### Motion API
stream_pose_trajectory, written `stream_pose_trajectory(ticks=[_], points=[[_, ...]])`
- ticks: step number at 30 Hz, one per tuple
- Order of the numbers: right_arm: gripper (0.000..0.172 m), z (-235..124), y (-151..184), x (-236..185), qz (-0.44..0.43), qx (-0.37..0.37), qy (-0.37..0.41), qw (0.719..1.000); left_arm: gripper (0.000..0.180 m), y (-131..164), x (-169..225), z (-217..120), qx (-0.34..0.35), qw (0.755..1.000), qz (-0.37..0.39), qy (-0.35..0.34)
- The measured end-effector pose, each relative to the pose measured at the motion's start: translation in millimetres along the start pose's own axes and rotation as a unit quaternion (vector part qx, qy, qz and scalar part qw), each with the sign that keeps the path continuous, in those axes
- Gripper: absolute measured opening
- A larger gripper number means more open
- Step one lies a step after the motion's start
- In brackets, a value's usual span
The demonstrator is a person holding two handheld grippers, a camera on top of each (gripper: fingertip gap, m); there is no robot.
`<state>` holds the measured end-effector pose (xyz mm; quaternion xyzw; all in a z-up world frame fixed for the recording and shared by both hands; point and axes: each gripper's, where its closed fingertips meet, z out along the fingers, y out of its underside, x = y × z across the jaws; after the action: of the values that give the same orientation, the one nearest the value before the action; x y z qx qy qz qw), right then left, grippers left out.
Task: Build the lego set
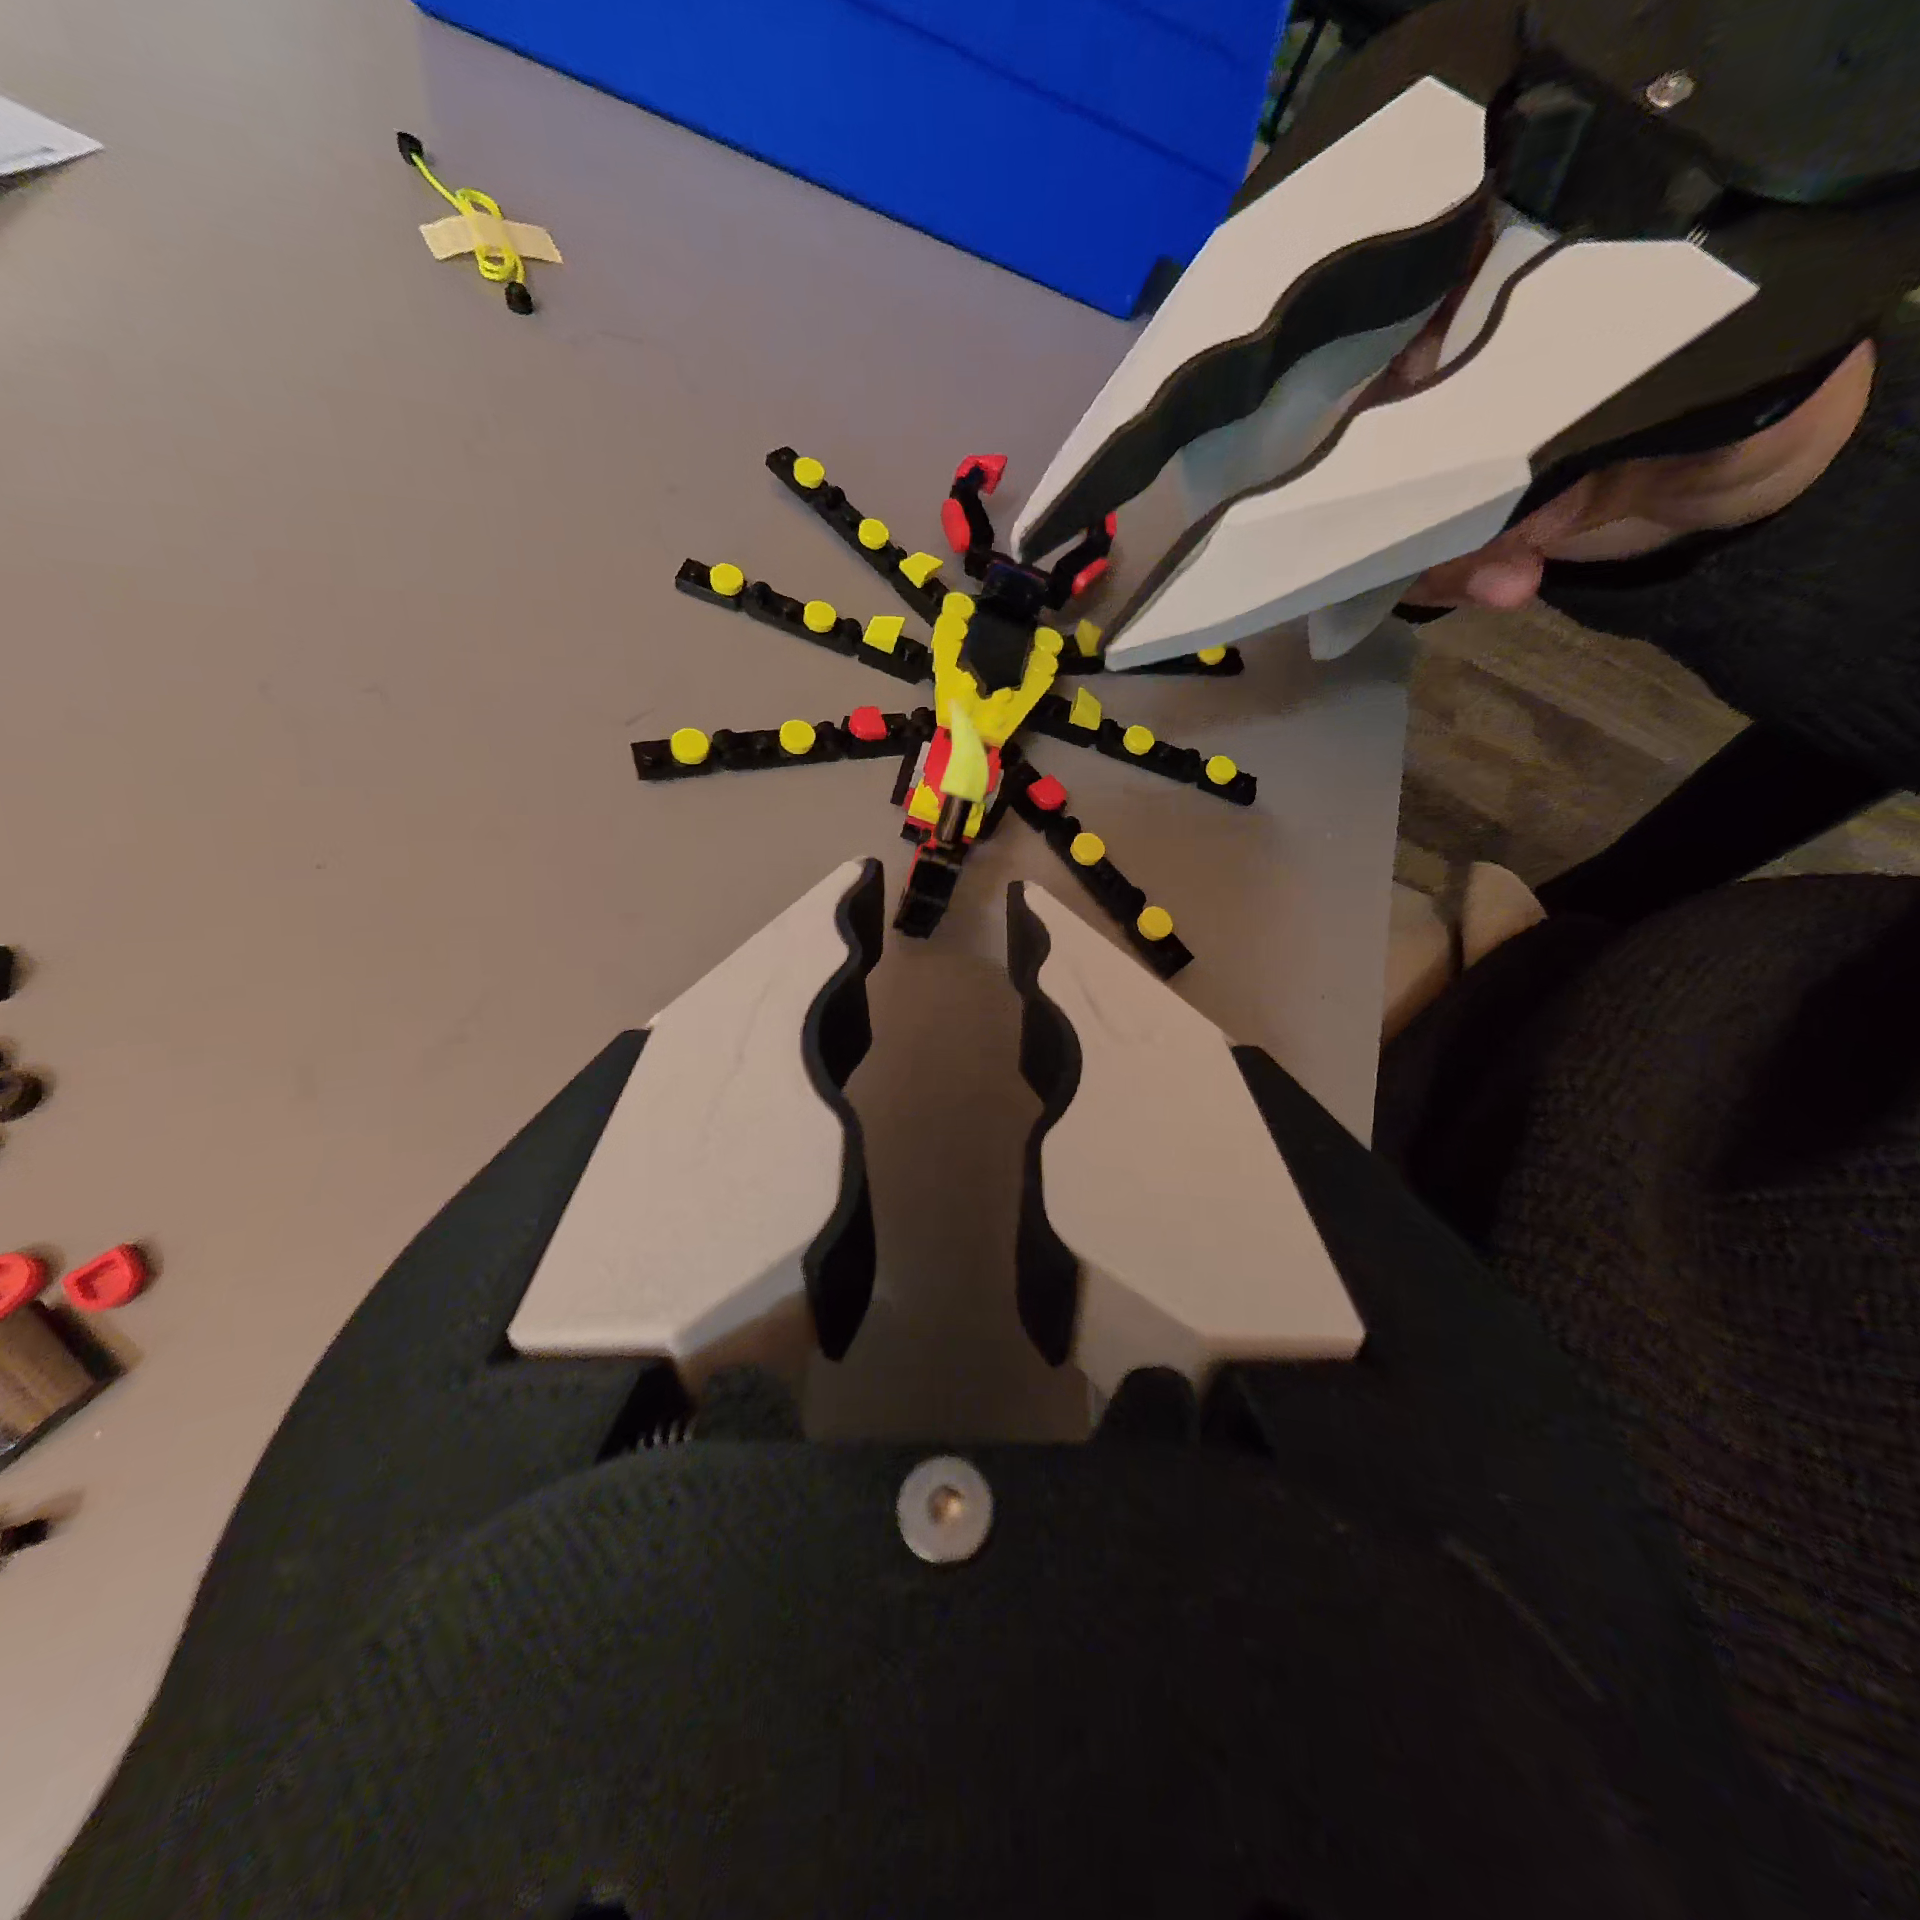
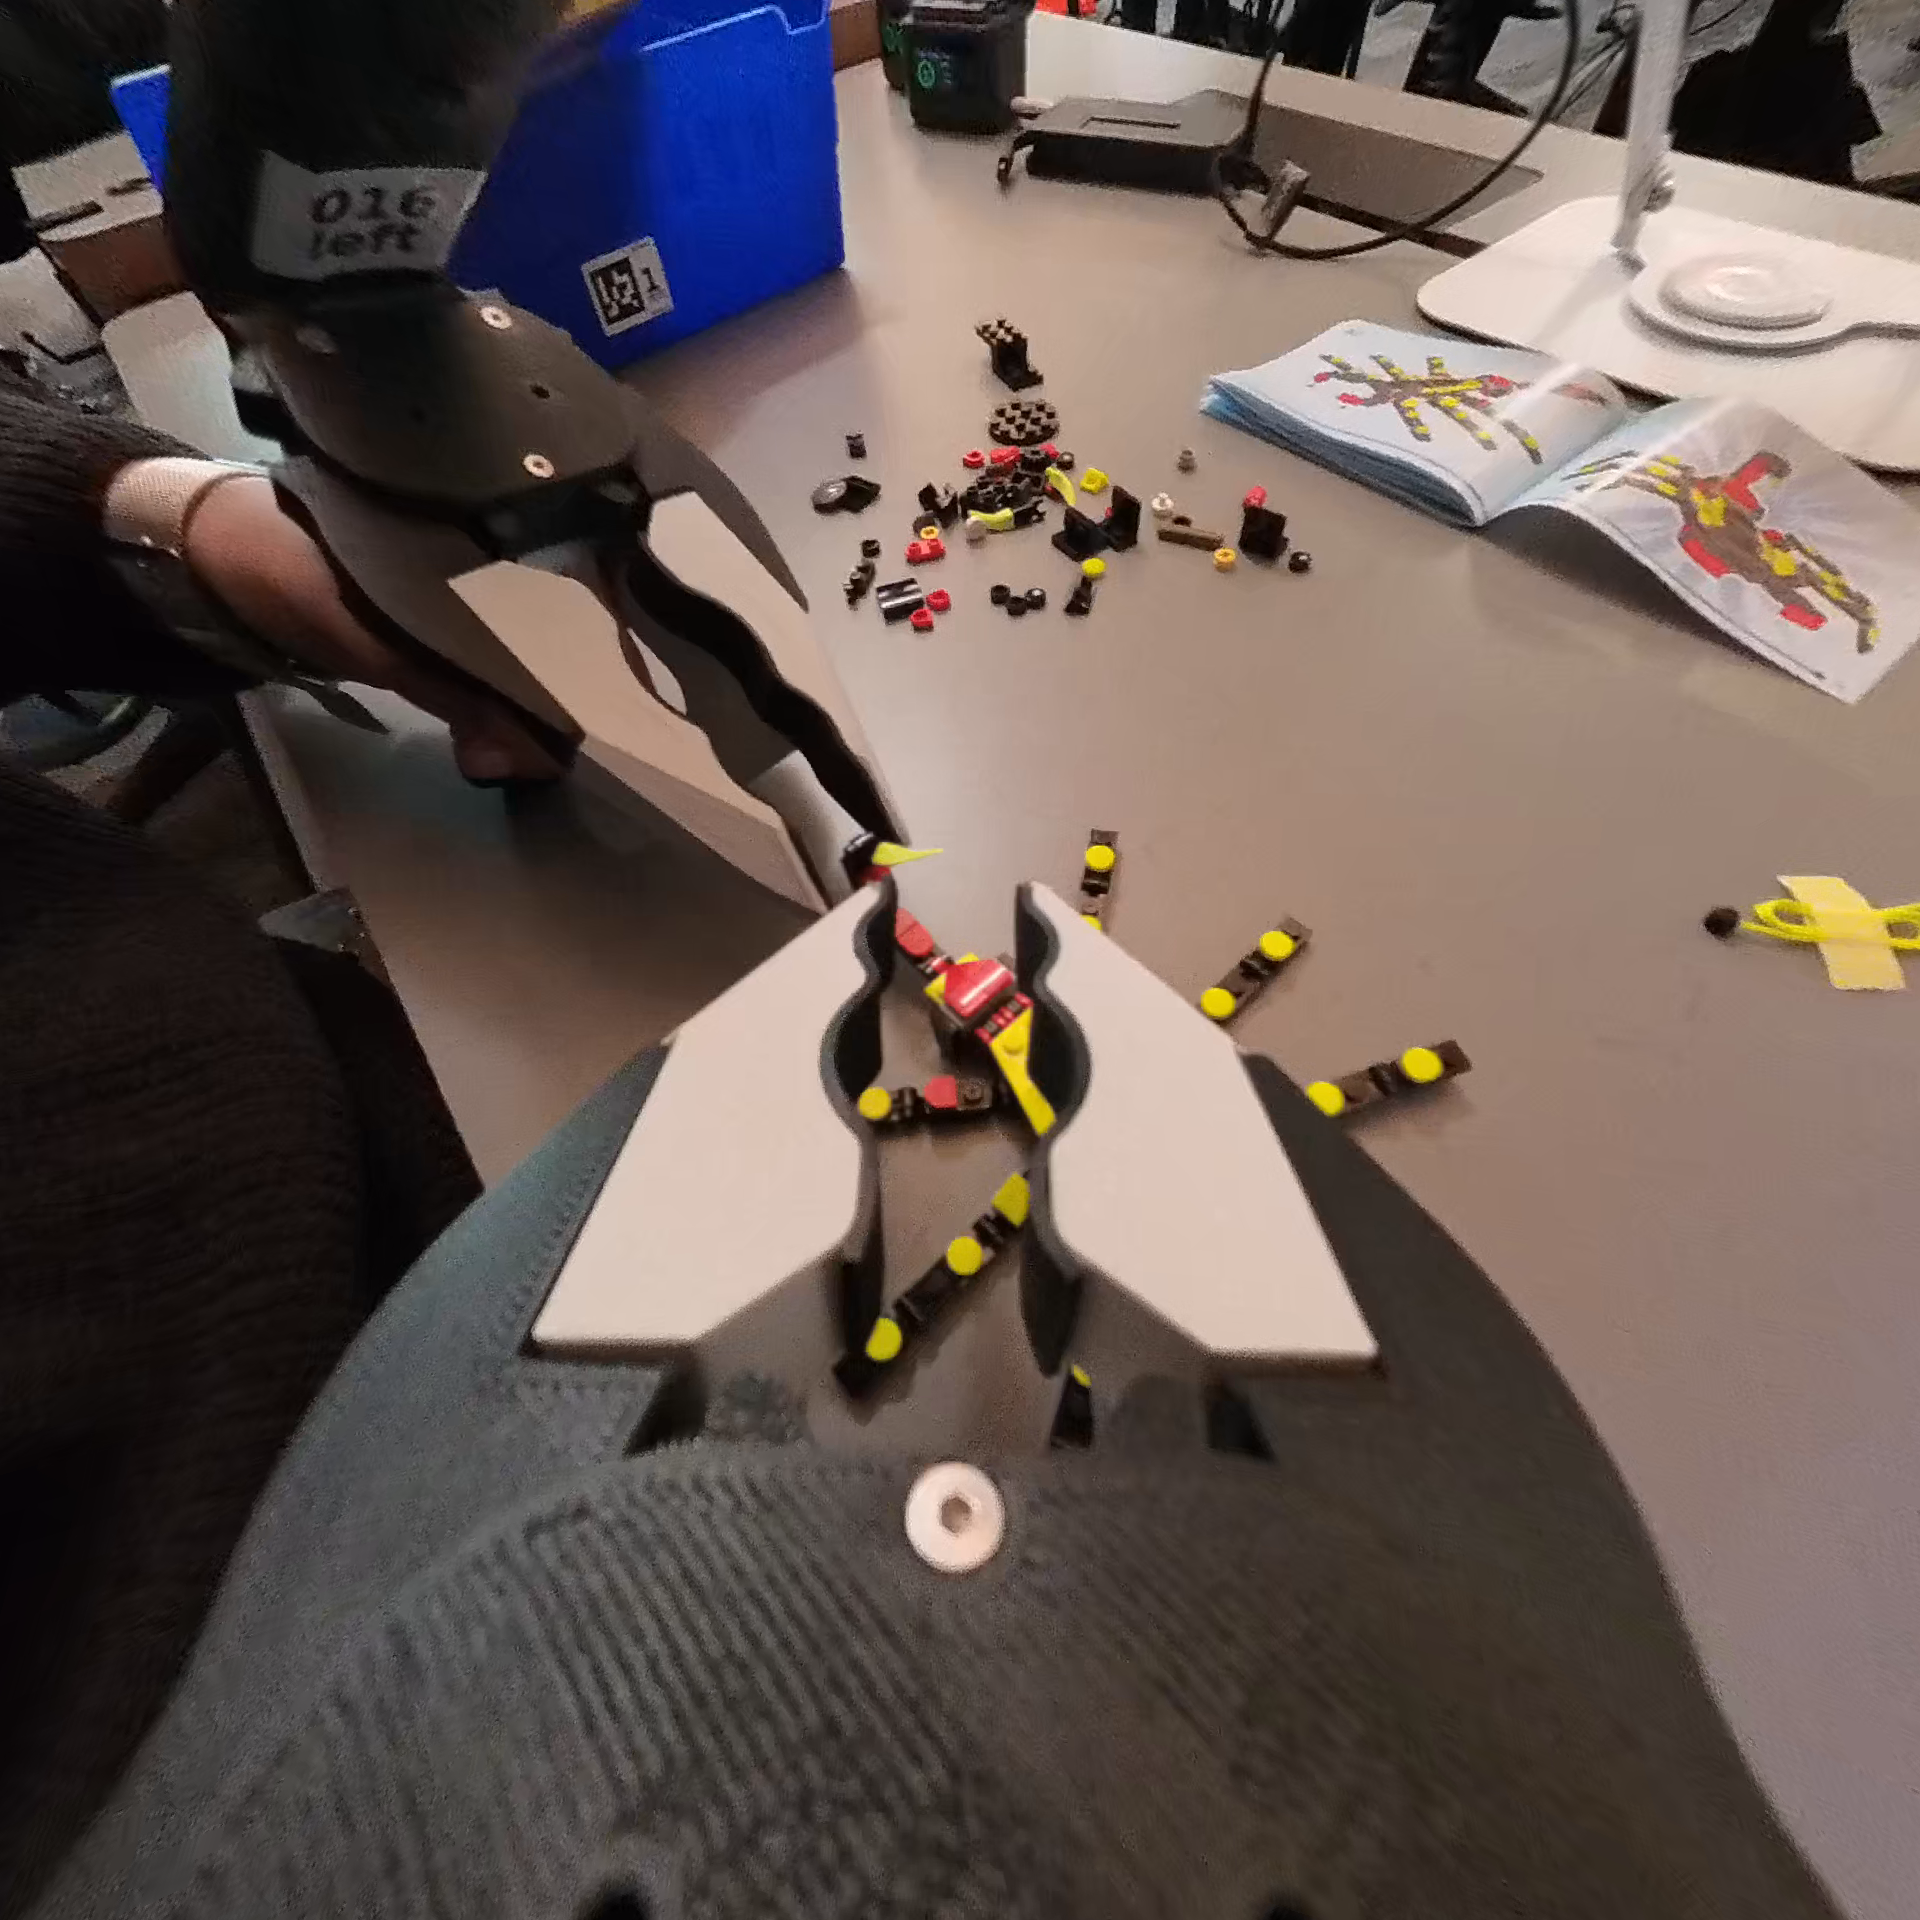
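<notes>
A brick model [image 1: 987, 665] with a yellow, red and black body and several black legs dotted with yellow studs lies on the grey table [image 1: 312, 623]. My left gripper [image 1: 940, 883] is open at the model's tail end. The black tail piece [image 1: 925, 894] stands between its fingertips beside the left pad, and the right pad is clear of it. A yellow-green spike [image 1: 966, 764] points up from the tail. My right gripper [image 2: 956, 894] comes down over the model's front. Its pads are shut on the red and yellow body [image 2: 977, 987]. It also shows in the left wrist view [image 1: 1070, 597], by the red claws.
A blue bin [image 2: 707, 187] stands at the back. Loose small bricks [image 2: 1039, 509] lie beyond the model, an open booklet [image 2: 1558, 468] and a white stand base [image 2: 1683, 281] to the right. A taped yellow cord [image 1: 488, 239] lies on the table. The table edge [image 1: 1392, 831] is close.
</notes>
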<state>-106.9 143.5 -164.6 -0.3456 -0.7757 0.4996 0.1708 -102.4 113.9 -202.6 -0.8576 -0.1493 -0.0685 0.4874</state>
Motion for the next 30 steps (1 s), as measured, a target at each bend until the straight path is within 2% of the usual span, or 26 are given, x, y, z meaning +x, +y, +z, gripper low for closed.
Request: stream_pose_trajectory(ticks=[4, 30], points=[[0.022, 2.7, 5.6, -0.6, -0.011, -0.016, 0.003, 1.000, 0.020, 0.4, 1.2, 0.5, -0.002, 1.000, 0.007, -0.002], [0.021, -0.1, 2.2, 7.1, 0.003, -0.004, 0.013, 1.000, 0.021, -0.3, -2.8, -0.1, 0.001, 1.000, -0.016, 0.003]])
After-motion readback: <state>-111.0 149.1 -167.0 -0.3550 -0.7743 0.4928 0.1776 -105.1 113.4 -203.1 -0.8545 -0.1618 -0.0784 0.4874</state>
